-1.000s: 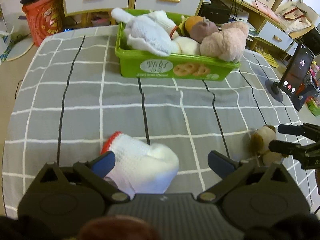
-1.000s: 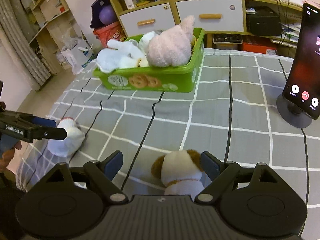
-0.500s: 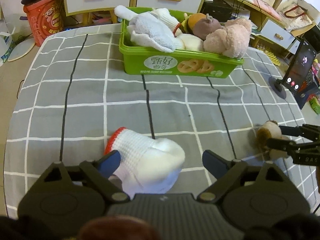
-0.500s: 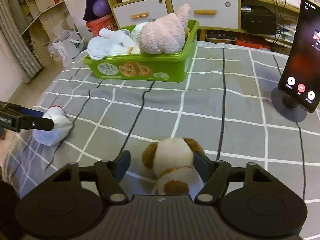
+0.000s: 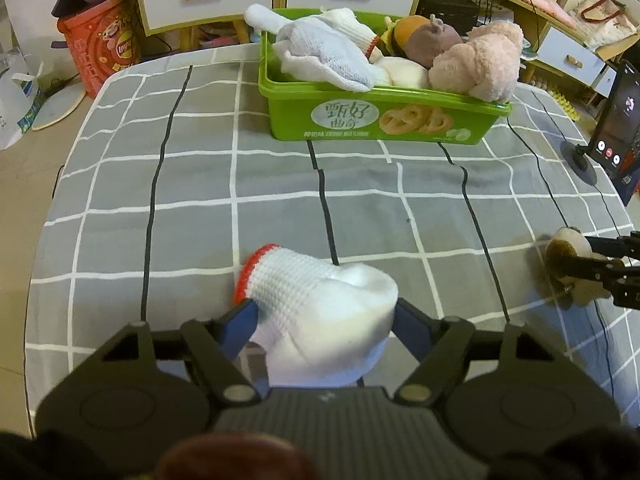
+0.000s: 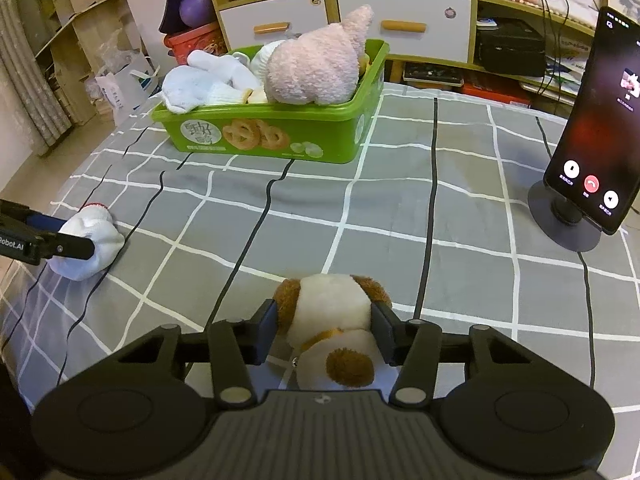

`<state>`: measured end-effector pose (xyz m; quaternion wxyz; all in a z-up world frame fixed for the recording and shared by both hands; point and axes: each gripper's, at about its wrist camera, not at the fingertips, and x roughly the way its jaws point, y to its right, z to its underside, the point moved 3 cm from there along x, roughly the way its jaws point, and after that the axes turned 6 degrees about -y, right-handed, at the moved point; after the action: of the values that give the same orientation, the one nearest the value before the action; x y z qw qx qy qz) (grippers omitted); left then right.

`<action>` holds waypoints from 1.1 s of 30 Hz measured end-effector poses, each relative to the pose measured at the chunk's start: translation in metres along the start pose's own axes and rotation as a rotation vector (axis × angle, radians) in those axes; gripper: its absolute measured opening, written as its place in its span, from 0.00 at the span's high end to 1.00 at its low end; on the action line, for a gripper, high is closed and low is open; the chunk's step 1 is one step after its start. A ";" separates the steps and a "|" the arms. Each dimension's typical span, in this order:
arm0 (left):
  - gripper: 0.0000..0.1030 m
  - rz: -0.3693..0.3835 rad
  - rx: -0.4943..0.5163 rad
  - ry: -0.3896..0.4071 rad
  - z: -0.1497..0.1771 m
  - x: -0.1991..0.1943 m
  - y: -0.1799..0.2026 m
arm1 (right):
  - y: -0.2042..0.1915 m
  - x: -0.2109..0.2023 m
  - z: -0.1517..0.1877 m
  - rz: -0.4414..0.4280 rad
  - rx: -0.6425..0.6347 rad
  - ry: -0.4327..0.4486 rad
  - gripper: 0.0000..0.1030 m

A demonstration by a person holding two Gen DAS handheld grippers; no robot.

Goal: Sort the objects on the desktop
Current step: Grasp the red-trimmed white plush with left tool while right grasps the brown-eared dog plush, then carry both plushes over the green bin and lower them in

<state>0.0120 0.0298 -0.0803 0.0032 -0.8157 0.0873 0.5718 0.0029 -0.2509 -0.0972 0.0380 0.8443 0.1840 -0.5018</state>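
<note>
The left tool [image 5: 324,320] was closing on a white knitted glove with a red cuff [image 5: 320,300] lying on the grey checked worktop [image 5: 200,184]. The right tool [image 6: 325,330] was closing, its pads touching a brown-and-white plush dog [image 6: 332,320]. A green plastic bin [image 6: 280,136] stood well beyond both.

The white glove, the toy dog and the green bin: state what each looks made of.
White glove: knitted cotton-like yarn, matte; ribbed weave and red-trimmed cuff show. Toy dog: soft plush, fuzzy brown and white pile, probably synthetic. Green bin: moulded plastic, smooth with a slight sheen, printed biscuit label on its wall.
</note>
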 end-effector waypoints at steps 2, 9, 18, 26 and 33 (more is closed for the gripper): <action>0.30 0.001 -0.003 0.013 0.001 -0.001 0.000 | 0.000 0.001 0.000 0.001 -0.010 0.001 0.49; 0.36 0.003 0.000 0.045 0.001 -0.004 0.000 | 0.000 0.002 0.000 -0.001 -0.030 0.018 0.53; 0.43 0.048 -0.042 0.067 -0.014 -0.010 -0.010 | -0.001 -0.001 -0.023 -0.051 -0.011 0.066 0.59; 0.45 0.059 -0.049 0.114 -0.029 -0.020 -0.014 | -0.009 -0.002 -0.048 -0.105 -0.030 0.117 0.59; 0.45 0.068 -0.069 0.170 -0.050 -0.037 -0.019 | -0.026 -0.002 -0.078 -0.136 -0.075 0.165 0.59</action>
<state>0.0497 0.0485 -0.0304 -0.0518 -0.8574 0.0949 0.5032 0.0577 -0.2076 -0.0534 0.0204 0.8663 0.2620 -0.4248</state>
